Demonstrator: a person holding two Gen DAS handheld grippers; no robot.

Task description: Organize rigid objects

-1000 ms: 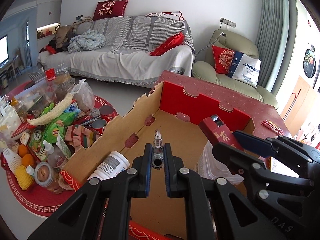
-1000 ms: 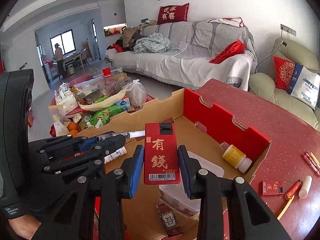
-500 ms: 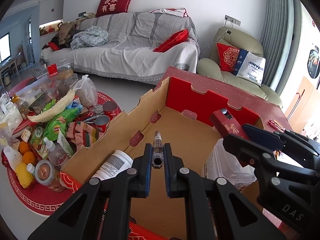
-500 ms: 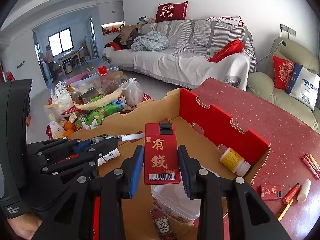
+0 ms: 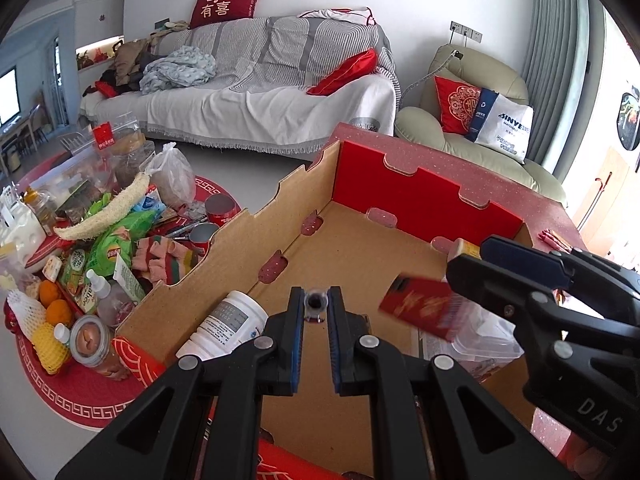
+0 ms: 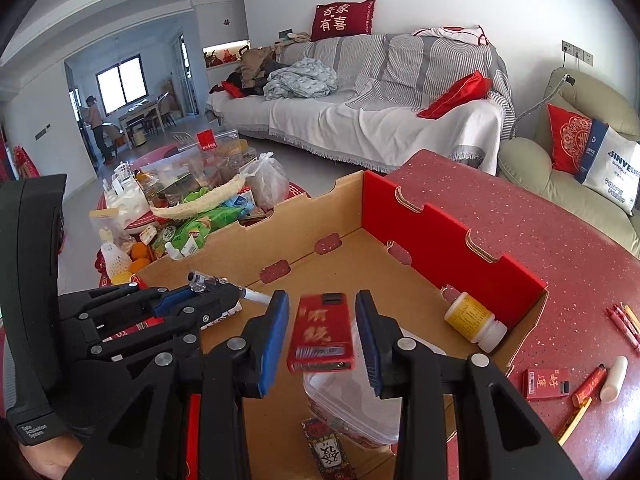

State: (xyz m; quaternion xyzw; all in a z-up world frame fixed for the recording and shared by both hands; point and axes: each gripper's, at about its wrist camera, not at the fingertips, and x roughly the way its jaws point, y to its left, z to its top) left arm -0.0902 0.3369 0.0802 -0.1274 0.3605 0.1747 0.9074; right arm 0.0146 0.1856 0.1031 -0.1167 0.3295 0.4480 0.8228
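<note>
Tabletop in speckled red [image 6: 540, 220] is taking up the right of my right wrist view, and it is carrying a large open cardboard tray with red end walls [image 5: 400, 200]. I am seeing both grippers hanging over this tray.

A clear plastic tub [image 6: 348, 400] is sitting on the tray floor, directly beneath the right gripper [image 6: 322, 300]. That gripper's blue-padded jaws are standing apart. The small red pack with gold characters [image 6: 322, 332] is showing between them, blurred, with a gap on each side, so neither pad is pressing on it. In the left wrist view the same pack is appearing tilted over the tub, clear of the right gripper's fingers.

A white bottle with a grey label [image 5: 228, 328] is lying in the tray's near left corner, just beside the left gripper [image 5: 316, 298]. A smaller white bottle with a yellow label [image 6: 474, 322] is lying on its side in the far right corner, against the red wall.

The left gripper's jaws are standing narrow and are pinching a slim pen with a clear barrel [image 6: 212, 282], which is pointing forward over the tray.
</note>
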